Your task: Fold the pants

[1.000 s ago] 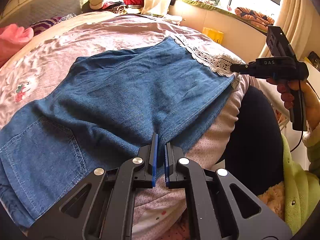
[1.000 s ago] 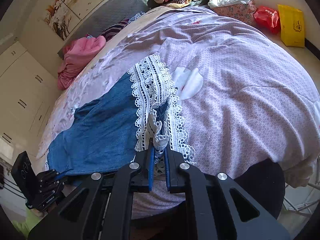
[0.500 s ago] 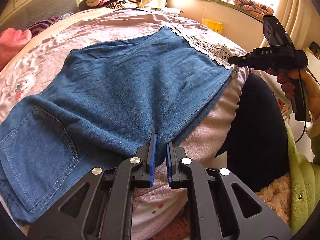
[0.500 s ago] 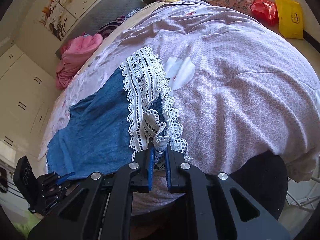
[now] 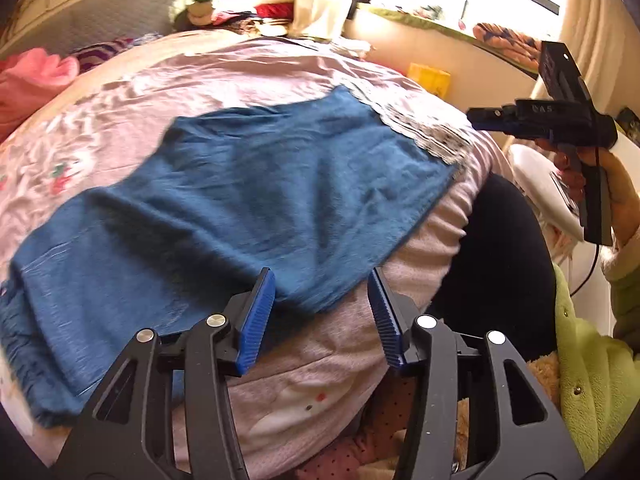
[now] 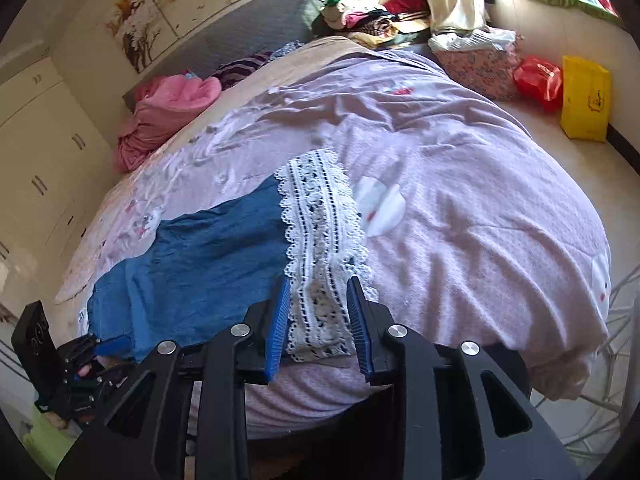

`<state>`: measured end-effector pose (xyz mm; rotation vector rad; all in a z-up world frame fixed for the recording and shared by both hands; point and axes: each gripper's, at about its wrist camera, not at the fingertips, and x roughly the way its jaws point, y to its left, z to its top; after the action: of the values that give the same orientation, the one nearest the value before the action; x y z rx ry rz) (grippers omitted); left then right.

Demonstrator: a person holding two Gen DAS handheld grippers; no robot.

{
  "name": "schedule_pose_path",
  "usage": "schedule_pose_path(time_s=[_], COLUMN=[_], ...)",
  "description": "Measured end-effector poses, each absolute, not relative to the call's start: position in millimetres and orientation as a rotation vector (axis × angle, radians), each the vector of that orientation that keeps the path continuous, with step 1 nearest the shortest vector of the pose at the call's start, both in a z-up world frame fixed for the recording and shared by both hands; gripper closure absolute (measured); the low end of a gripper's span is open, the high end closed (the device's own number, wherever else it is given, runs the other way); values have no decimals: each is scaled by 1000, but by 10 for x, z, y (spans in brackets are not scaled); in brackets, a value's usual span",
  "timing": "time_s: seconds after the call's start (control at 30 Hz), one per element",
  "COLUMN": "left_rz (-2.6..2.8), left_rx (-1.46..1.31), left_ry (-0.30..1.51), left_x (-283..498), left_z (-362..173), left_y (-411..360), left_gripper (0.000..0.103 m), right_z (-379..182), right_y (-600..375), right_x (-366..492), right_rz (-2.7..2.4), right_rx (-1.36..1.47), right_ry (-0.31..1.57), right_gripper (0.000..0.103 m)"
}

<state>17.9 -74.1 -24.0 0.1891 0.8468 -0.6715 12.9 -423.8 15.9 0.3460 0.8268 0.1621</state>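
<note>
Fingers of both grippers (image 5: 322, 312) (image 6: 319, 312) are spread, empty, at the near edge, leaving the pants (image 5: 224, 216) flat for folding.

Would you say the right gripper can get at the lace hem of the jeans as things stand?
Probably yes. The right gripper is open, with the lace hem lying flat on the bedspread straight ahead between its fingers, and nothing lies over it.

Left claw (image 5: 322, 312) jaws spread wide; right claw (image 6: 320, 320) jaws likewise apart, both empty.
</note>
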Motion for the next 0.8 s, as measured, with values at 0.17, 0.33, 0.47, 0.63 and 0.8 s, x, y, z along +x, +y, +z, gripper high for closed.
schedule_pose_path(time_s=[0.17, 0.33, 0.47, 0.63, 0.8], left_rz=[-473, -275, -197, -184, -103], left_rx=[138, 24, -82, -183, -176], left_ry=[866, 871, 887, 898, 895], left_x=[177, 38, 52, 268, 407], left_z=[-209, -156, -173, -259, -305], left_y=[-201, 493, 858, 918, 946], left_gripper=[58, 53, 45, 37, 87], right_z=[75, -71, -116, -98, -160], right_y=[-3982, -3913, -3857, -3817, -3831], right_x=[315, 393, 413, 424, 419], right_rz=[211, 223, 229, 237, 222], right_rx=[262, 247, 242, 225, 213], right_ry=[864, 903, 907, 904, 925], right_gripper=[66, 63, 63, 62, 60])
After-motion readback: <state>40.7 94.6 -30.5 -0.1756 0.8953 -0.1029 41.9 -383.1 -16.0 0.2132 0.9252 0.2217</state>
